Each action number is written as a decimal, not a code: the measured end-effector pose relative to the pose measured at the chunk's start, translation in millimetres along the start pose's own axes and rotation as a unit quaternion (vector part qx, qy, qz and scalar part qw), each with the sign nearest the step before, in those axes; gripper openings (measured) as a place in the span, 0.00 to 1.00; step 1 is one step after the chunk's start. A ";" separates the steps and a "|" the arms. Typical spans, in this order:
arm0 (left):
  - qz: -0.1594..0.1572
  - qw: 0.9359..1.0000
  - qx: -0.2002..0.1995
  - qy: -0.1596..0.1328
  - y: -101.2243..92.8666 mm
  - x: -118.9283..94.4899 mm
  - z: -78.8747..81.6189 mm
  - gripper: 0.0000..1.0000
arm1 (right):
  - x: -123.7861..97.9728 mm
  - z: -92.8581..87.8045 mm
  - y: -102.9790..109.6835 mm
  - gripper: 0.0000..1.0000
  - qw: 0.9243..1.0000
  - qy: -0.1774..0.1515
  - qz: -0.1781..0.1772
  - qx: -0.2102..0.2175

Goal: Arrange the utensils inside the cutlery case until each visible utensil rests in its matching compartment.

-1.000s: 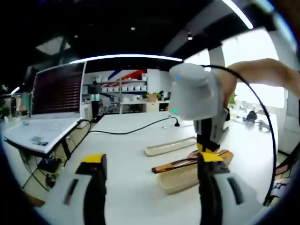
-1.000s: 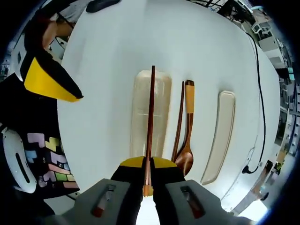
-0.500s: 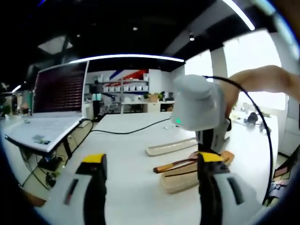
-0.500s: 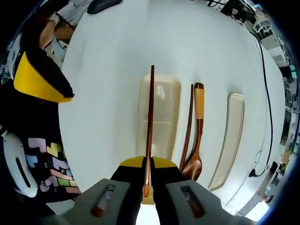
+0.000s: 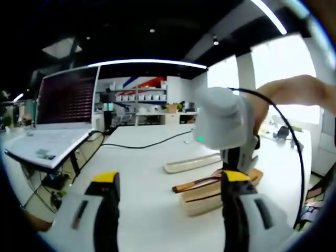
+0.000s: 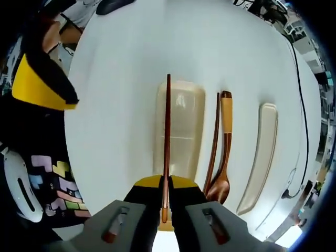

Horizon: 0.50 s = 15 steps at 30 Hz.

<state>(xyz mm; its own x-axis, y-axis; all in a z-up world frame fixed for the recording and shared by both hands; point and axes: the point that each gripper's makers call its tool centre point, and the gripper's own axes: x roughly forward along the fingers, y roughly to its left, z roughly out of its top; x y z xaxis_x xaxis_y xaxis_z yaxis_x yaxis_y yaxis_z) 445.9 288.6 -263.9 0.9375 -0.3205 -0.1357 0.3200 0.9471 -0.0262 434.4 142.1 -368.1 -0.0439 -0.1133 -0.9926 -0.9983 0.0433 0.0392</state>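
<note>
The cutlery case (image 6: pixel 178 131) lies open on the white table (image 6: pixel 121 79), a long pale tray with rounded ends. In the left gripper view the same case (image 5: pixel 202 199) sits low on the table just behind that view's right jaw. One chopstick (image 6: pixel 166 142) is pinched between the closed jaws of the right gripper (image 6: pixel 164 202) and runs straight up the view, its far end reaching just past the case's far left corner. It lies over the left edge of the case; whether it touches the tray cannot be told.

Just to the right of the case lie a second chopstick (image 6: pixel 212 144) and a wooden spoon (image 6: pixel 222 152), side by side on the table, the spoon's bowl nearest the camera. Farther right, apart from them, lies the case's lid (image 6: pixel 260 152), long and pale like the tray; the left gripper view shows the lid (image 5: pixel 191 163) beyond the case.

The left gripper (image 5: pixel 168 210) hangs above the table with its jaws wide apart and nothing between them. The right gripper's grey body stands over the case in that view, held by a hand (image 5: pixel 294 92). A black cable (image 5: pixel 142 146) trails across the table, and an open laptop (image 5: pixel 52 121) stands at the left. At the left of the right gripper view the other gripper's yellow-tipped jaw (image 6: pixel 39 84) shows beside a patterned piece of clothing (image 6: pixel 55 184).
</note>
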 end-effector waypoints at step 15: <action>0.000 1.000 0.008 0.004 -3.5 2.4 0.1 0.83 | 5.4 -5.4 -3.5 0.03 1.000 0.006 0.000 -0.005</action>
<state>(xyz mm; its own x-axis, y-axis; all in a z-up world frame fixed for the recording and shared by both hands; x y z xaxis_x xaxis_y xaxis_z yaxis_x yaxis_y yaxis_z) 447.1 284.5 -264.0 0.9365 -0.3200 -0.1431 0.3218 0.9467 -0.0110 437.5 136.0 -372.9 -0.0434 -0.1243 -0.9913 -0.9986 0.0342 0.0394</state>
